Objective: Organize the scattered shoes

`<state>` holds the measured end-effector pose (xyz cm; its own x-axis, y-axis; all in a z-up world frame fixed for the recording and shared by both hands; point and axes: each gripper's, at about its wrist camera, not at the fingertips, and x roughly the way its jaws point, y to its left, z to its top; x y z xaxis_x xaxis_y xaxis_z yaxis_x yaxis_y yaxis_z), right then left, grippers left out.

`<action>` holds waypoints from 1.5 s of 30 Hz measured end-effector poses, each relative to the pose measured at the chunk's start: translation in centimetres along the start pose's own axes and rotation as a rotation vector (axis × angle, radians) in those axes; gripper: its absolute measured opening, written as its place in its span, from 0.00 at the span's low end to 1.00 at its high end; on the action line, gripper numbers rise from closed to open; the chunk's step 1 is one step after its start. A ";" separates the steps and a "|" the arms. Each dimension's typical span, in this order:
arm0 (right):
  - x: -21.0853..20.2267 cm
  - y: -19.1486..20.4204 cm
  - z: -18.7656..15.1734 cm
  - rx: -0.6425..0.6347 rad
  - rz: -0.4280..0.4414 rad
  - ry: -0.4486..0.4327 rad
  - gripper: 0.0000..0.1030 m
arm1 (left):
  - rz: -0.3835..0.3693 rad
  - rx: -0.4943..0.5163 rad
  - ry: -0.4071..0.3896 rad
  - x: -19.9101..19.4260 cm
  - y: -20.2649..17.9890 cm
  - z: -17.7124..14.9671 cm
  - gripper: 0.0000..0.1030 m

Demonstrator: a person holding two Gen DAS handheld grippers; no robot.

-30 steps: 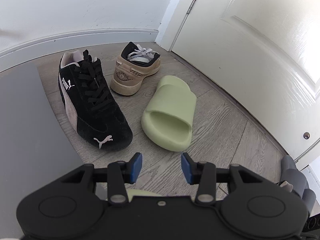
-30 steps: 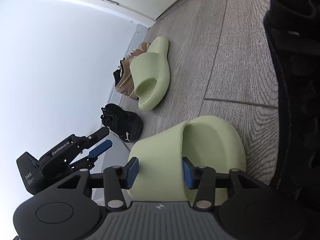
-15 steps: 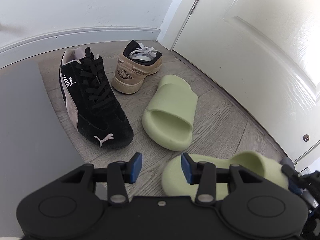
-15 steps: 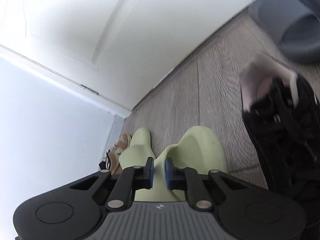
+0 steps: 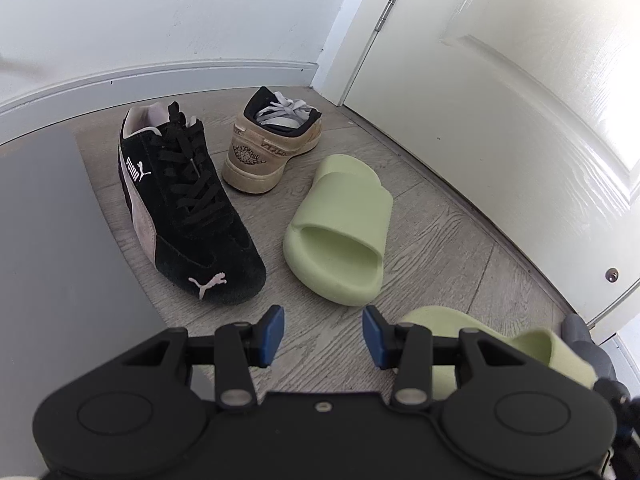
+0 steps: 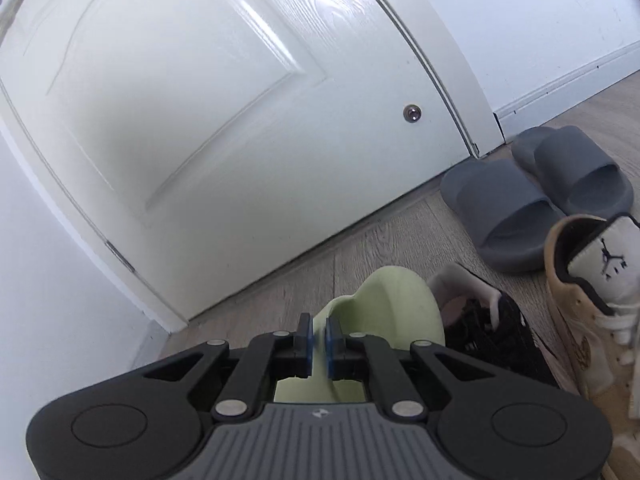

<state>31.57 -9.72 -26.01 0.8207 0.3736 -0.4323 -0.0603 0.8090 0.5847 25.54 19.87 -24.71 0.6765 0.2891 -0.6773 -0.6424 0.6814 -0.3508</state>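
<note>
1. Your right gripper (image 6: pixel 319 340) is clamped on the thin strap edge of a pale green foam slide (image 6: pixel 384 304); its blue pads pinch the foam, and the gripper body hides the slide's lower part.
2. In the left wrist view the same slide (image 5: pixel 532 350) shows at the lower right, half covered by your left gripper's frame, so whether it touches the wood floor (image 5: pixel 436 240) cannot be told.
3. Its mate, a second green slide (image 5: pixel 340 236), lies flat on the floor near the white door (image 5: pixel 500 100).
4. Your left gripper (image 5: pixel 323 336) hangs with jaws apart and nothing between them, only bare floor.
5. To the left of that slide sits a black Puma sneaker (image 5: pixel 188 208), and behind it a tan Jordan sneaker (image 5: pixel 272 140) near the baseboard (image 5: pixel 160 76).
6. In the right wrist view, another black sneaker (image 6: pixel 488 336) and another tan Jordan sneaker (image 6: pixel 592 300) are cut off at the right edge; two grey slides (image 6: pixel 536 200) lie by the door frame.
</note>
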 end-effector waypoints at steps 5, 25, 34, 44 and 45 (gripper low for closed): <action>-1.8 -2.1 -4.1 0.113 -0.034 0.119 0.08 | -0.001 0.000 0.004 0.0 0.1 0.0 0.43; -0.7 -6.2 -7.1 0.448 0.154 0.303 0.26 | -0.002 -0.007 0.007 0.0 0.3 0.1 0.44; 1.0 -7.6 -8.3 0.567 0.142 0.337 0.52 | -0.006 -0.018 0.013 0.1 0.4 0.1 0.45; 5.8 -5.0 -7.9 0.494 0.291 0.413 0.27 | -0.018 -0.059 0.041 0.7 0.9 0.1 0.46; 6.1 -4.7 -8.2 0.472 0.288 0.425 0.27 | -0.017 -0.054 0.042 0.7 0.8 0.1 0.46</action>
<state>32.17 -7.53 -37.03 0.5101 0.7665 -0.3901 0.0903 0.4033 0.9106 25.53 20.70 -25.37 0.6726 0.2490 -0.6969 -0.6502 0.6485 -0.3958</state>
